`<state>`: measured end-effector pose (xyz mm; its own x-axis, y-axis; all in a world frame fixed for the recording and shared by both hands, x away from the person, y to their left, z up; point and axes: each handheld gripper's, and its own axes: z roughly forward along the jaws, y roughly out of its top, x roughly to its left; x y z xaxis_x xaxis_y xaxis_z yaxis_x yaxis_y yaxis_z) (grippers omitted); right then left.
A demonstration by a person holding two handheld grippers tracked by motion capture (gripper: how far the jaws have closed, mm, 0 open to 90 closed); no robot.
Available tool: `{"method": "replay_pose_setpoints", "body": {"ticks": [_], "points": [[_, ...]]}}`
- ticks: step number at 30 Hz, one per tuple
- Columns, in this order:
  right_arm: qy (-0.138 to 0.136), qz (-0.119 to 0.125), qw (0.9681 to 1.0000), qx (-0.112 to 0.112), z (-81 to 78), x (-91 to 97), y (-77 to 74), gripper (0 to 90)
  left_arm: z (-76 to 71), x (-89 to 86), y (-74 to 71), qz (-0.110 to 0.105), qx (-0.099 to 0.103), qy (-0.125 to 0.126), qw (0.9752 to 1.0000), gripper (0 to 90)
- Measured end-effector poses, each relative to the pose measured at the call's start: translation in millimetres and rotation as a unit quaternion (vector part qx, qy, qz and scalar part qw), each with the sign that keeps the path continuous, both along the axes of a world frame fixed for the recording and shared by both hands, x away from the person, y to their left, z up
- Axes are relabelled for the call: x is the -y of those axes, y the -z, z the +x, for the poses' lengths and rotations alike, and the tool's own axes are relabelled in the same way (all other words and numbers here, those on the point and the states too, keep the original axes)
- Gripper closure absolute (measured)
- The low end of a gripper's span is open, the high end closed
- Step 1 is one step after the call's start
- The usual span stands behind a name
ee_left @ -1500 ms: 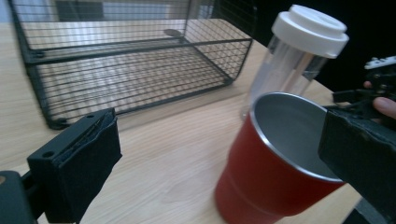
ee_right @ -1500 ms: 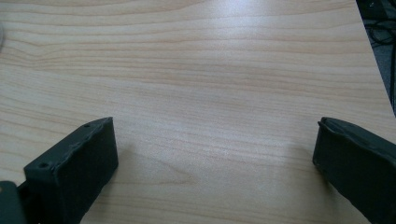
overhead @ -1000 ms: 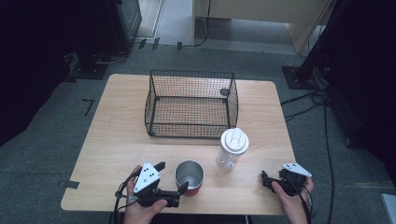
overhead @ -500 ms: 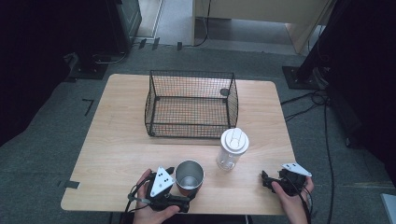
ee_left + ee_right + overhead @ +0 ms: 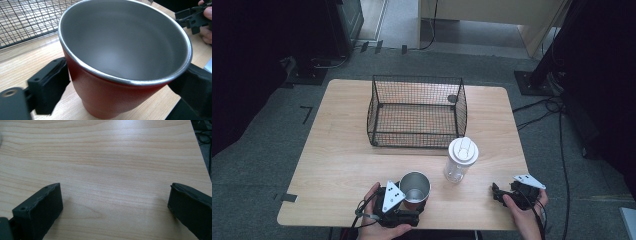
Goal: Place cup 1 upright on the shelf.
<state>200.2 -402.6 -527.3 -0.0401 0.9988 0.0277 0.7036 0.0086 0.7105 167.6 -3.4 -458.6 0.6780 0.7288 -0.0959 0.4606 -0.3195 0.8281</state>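
Near the bottom centre of the high view, the left tool is sitting at the counter's front edge with a red steel-lined cup standing upright between its jaws. Just to the right, a clear bottle with a white lid is standing apart from the cup, and a black wire basket is occupying the upper middle of the counter. At lower right, the right tool is resting low over bare wood, held by a hand.

Filling the centre of the left gripper view, the cup is sitting between the two black jaws, one at lower left and one at lower right, both close against its red wall; whether they are pressing it I cannot tell. The basket is showing at upper left, the right tool at upper right.

Across the right gripper view, the jaws are standing wide apart over bare counter, holding nothing.
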Motion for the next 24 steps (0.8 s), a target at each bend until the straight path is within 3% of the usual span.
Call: {"method": "replay_pose_setpoints", "body": {"ticks": [8, 16, 18, 24], "points": [[-0.002, -0.001, 1.0, 0.0, 0.3, 0.2, 0.0, 0.0, 0.1, 2.5, 3.8, 0.006, 0.005, 0.001, 1.0, 7.7], [-0.003, -0.001, 1.0, 0.0, 0.4, 0.3, 0.0, 0.0, 1.2, 4.2, 7.1, -0.003, 0.007, -0.001, 1.0, 7.3], [-0.004, -0.001, 1.0, 0.001, 0.6, 0.3, 0.0, 0.0, 3.1, 5.3, 8.5, -0.016, 0.001, -0.004, 0.9999, 4.8], [-0.004, -0.001, 1.0, 0.0, 0.6, 0.3, 0.0, 0.0, 6.0, 10.9, 11.5, -0.016, 0.006, -0.002, 0.9999, 0.0]]}}
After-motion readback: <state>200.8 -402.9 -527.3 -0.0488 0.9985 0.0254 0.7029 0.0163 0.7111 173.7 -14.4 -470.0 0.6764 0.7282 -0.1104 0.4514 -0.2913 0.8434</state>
